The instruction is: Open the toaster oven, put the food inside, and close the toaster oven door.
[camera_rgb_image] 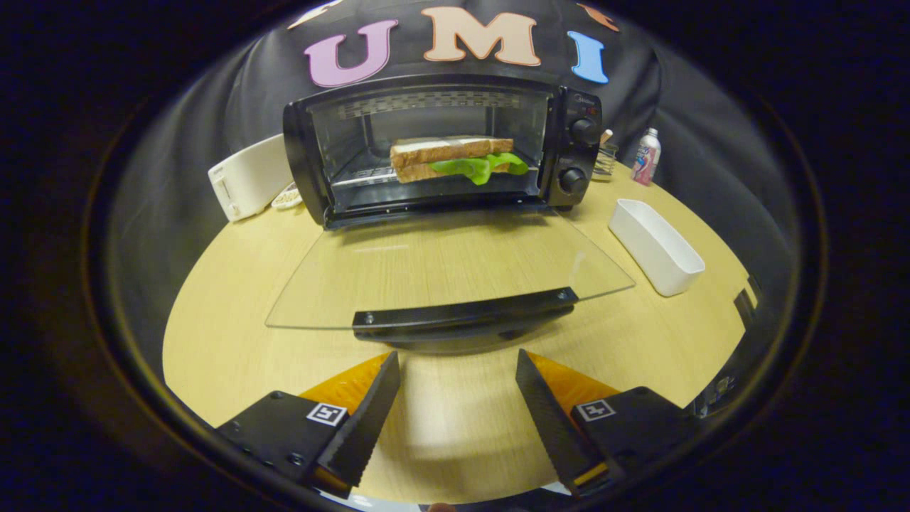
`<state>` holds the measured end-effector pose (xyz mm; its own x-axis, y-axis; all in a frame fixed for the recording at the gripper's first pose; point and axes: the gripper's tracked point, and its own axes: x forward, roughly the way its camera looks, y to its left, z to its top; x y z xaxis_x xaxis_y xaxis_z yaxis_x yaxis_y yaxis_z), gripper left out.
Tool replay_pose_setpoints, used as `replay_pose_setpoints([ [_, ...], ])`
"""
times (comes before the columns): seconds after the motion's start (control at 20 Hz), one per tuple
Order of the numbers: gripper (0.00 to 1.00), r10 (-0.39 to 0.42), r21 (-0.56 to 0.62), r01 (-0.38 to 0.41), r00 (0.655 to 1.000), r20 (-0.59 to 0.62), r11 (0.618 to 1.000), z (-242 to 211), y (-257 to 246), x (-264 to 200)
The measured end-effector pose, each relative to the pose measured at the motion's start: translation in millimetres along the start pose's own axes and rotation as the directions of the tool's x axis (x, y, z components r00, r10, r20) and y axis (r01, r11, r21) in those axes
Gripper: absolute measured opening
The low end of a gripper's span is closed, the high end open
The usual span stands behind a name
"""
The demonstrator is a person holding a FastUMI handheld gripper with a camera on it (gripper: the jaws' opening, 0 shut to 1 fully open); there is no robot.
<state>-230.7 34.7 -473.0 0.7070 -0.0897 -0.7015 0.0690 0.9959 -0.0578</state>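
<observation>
A black toaster oven stands at the far side of the wooden table, its glass door folded down flat toward me. A sandwich of two bread slices with green lettuce lies on the rack inside. The door's black handle sits just ahead of my gripper. The gripper is open, its two fingers spread wide with nothing between them, a little above the table.
A white toaster stands left of the oven, with a small dish beside it. A white rectangular tray lies to the right. Behind it are a small bottle and a holder with utensils.
</observation>
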Motion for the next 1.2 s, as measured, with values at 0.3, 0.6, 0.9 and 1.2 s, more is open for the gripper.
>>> replay_pose_setpoints([
  [0.3,1.0,0.016,0.027,-0.018,0.997,0.074,0.999,29.5,3.6,-11.3],
  [0.6,1.0,0.028,0.02,-0.032,0.987,0.155,0.999,80.8,10.8,-11.3],
  [0.9,1.0,0.049,0.061,-0.066,0.969,0.241,0.996,139.0,28.7,-4.0],
  [1.2,1.0,0.062,0.082,-0.088,0.956,0.285,0.993,173.9,37.1,4.4],
])
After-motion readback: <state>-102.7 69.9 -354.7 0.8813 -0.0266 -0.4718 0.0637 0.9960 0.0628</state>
